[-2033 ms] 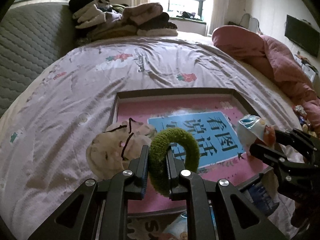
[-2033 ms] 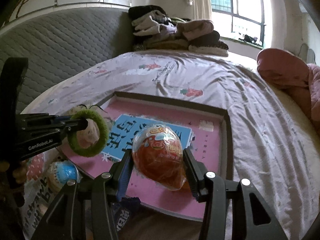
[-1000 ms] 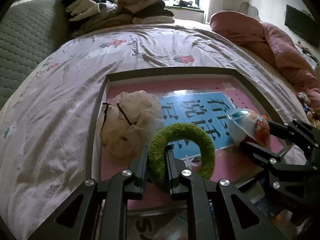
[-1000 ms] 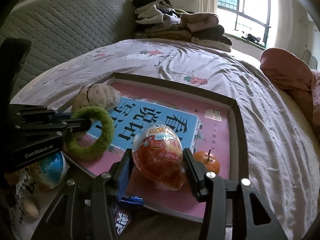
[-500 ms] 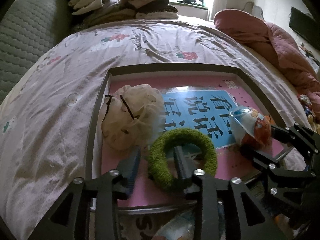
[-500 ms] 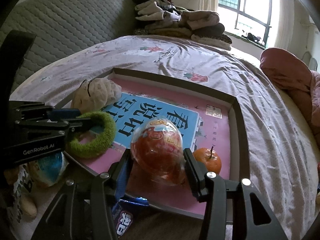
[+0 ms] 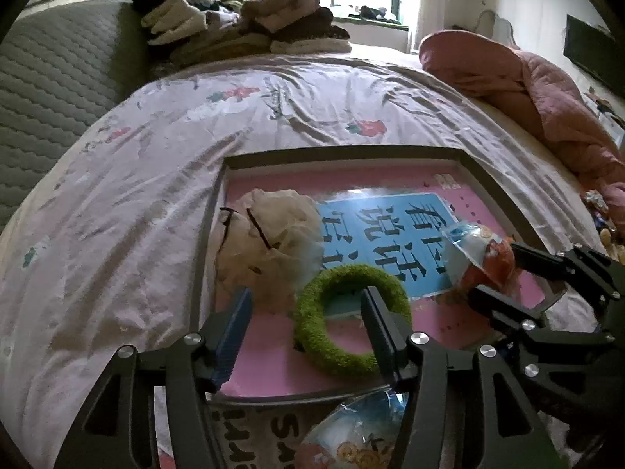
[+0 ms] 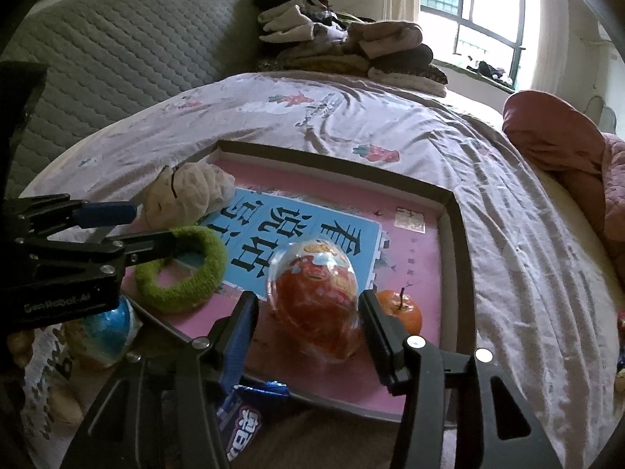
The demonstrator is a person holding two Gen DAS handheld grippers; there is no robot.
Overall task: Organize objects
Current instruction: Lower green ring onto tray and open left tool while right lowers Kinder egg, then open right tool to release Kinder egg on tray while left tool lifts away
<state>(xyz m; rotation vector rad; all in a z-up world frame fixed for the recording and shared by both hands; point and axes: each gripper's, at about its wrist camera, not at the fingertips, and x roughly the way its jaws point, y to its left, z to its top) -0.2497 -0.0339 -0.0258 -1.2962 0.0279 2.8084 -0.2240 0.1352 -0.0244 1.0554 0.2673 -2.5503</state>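
Observation:
A shallow pink tray (image 7: 394,176) (image 8: 455,234) lies on the bed. A green fuzzy ring (image 7: 351,318) (image 8: 183,269) lies flat in the tray's near part. My left gripper (image 7: 306,322) is open; its right finger stands inside the ring's hole. A cream cloth bundle (image 7: 269,242) (image 8: 187,191) lies at the tray's left. My right gripper (image 8: 308,320) is open, its fingers on either side of a red wrapped toy egg (image 8: 314,297) (image 7: 478,254) that rests in the tray. A small orange (image 8: 402,310) sits beside the egg.
A blue wrapped egg (image 8: 103,330) (image 7: 351,434) and a snack packet (image 8: 242,418) lie in front of the tray. Folded clothes (image 7: 242,19) are stacked at the bed's far end. A pink quilt (image 7: 527,90) lies at the right. A grey padded headboard (image 8: 117,58) stands on the left.
Both grippers have lowered to the tray and opened. The left one let go of the green ring, which now lies flat. The right one released the red egg.

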